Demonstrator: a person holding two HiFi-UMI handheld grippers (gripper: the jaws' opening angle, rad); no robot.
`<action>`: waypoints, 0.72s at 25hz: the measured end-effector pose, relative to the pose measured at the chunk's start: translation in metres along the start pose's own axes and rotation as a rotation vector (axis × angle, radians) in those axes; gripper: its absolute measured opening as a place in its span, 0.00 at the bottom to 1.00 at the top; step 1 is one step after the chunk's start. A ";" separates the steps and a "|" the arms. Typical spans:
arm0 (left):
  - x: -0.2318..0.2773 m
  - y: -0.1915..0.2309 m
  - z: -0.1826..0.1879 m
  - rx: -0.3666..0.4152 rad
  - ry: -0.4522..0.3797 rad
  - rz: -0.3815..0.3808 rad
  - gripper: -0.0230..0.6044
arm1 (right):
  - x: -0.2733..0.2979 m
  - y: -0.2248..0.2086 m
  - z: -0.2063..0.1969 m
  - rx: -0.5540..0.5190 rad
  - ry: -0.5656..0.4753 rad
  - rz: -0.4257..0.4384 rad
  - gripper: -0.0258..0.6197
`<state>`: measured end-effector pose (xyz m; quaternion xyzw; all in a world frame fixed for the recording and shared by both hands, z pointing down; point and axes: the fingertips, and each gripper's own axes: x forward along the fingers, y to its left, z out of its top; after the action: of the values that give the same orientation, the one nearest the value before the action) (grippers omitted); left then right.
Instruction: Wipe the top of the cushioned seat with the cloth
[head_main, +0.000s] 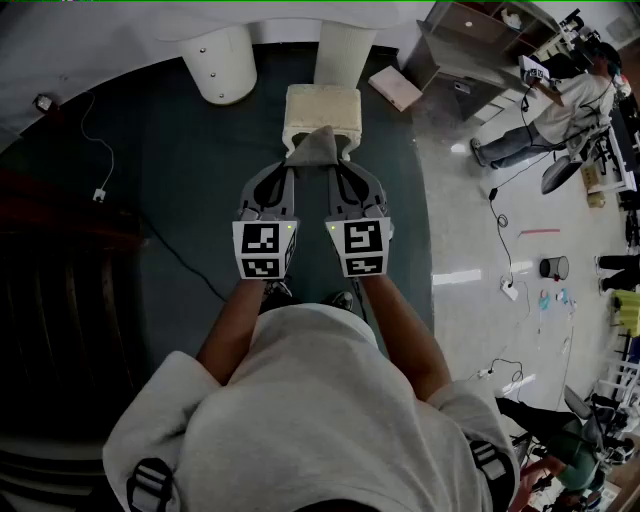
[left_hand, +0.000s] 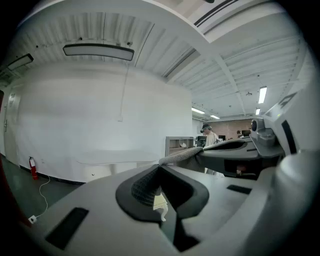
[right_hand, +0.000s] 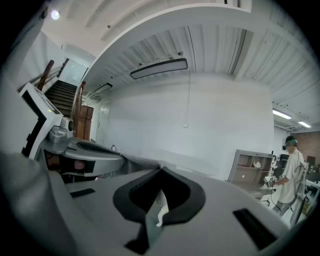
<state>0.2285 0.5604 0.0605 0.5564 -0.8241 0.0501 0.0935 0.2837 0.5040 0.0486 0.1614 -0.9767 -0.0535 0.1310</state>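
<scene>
Head view only: cream cushioned seat (head_main: 320, 101) on the dark floor (head_main: 180, 190) ahead of you; grey cloth (head_main: 318, 146) over its near edge; gripper views give wall (left_hand: 75, 125) and ceiling (left_hand: 115, 30) instead; your left gripper (head_main: 291, 166): jaws closed, pinching the cloth; your right gripper (head_main: 341, 162): closed likewise on the cloth.

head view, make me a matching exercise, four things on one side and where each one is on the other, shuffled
Things:
1. cloth
2. cushioned seat
3. white cable
4. standing person

Places:
A. on the dark carpet, at the left
B. far upper right of the view
C. held between the left gripper and the right gripper
D. just ahead of both grippers

Pairs: 1-C, 2-D, 3-A, 4-B
</scene>
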 end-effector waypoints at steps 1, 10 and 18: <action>-0.001 0.006 -0.001 0.002 0.003 -0.002 0.07 | 0.003 0.005 -0.001 0.002 0.001 0.001 0.06; -0.009 0.047 -0.018 0.024 0.059 -0.054 0.07 | 0.032 0.048 -0.012 -0.021 0.055 0.033 0.06; 0.006 0.068 -0.064 -0.078 0.163 -0.083 0.07 | 0.055 0.064 -0.050 -0.052 0.169 0.094 0.06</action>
<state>0.1693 0.5925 0.1261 0.5802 -0.7913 0.0589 0.1838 0.2279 0.5433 0.1187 0.1159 -0.9670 -0.0587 0.2192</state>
